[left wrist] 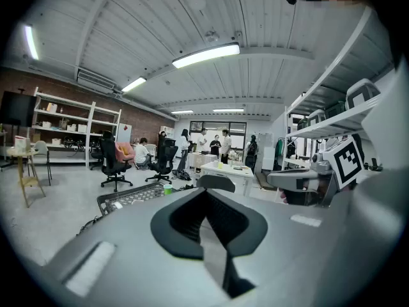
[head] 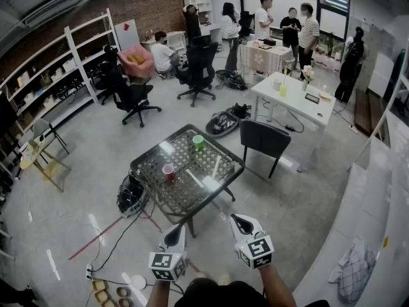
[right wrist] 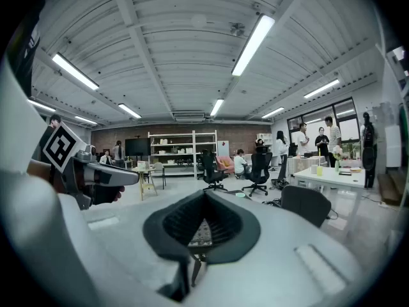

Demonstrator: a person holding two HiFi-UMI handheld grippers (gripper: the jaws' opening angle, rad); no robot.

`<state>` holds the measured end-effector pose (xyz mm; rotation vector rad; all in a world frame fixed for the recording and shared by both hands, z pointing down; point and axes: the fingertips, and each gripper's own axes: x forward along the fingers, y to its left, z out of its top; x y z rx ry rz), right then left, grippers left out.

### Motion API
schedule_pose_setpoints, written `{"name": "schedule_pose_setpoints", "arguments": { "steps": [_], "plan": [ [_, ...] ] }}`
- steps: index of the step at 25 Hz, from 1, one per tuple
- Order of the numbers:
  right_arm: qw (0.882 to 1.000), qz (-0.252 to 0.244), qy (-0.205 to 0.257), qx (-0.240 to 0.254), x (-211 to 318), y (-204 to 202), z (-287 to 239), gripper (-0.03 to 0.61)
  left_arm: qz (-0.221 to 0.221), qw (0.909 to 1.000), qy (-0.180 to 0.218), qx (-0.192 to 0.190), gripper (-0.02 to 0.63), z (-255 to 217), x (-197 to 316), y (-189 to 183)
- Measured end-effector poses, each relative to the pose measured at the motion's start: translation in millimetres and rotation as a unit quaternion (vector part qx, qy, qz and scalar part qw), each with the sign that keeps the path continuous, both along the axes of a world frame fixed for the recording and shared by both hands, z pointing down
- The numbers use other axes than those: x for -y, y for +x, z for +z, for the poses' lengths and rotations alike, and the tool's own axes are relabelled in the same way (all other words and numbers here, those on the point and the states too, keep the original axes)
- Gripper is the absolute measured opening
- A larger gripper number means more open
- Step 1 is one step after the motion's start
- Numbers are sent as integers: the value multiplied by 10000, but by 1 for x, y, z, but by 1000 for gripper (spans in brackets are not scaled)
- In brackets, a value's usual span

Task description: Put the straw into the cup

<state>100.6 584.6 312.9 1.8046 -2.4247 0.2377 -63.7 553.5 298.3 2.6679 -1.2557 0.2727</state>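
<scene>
Red cup [head: 169, 171] is set left of the straw [head: 216, 167]; left gripper [head: 174, 231] and right gripper [head: 236, 219] are held closed, empty.

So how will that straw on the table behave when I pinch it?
The straw looks thin, so probably very light and easy to crush under a hard pinch. It lies flat on the shiny table, so a nudge may roll or slide it.

One bench [head: 180, 194] holds two cups, one red cup [head: 169, 171] and one green cup [head: 198, 141], plus two pale straws [head: 216, 166]. Two claws: left claw [head: 174, 231], right claw [head: 237, 220].
</scene>
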Motion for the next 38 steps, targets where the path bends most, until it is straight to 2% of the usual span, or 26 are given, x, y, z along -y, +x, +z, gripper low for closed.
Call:
{"name": "schedule_pose_setpoints", "arguments": {
  "steps": [9,15,23,30,38],
  "plan": [
    [9999,-69,-35,85,4,-3,5,3,-34,10000,18,47,6,12,3,-7],
    [9990,-42,-123,423,11,-1,9,2,-106,9999,-15,75,6,8,6,-8],
    [9987,-350,-272,265,37,-15,19,2,-292,9995,-93,68,6,15,25,-20],
    [9979,-468,-402,212,88,-38,24,3,-435,9989,-198,20,6,21,71,-45],
    [9974,-471,-530,156,192,-66,29,2,-404,9986,-341,-44,6,30,181,-69]
  ]
}}
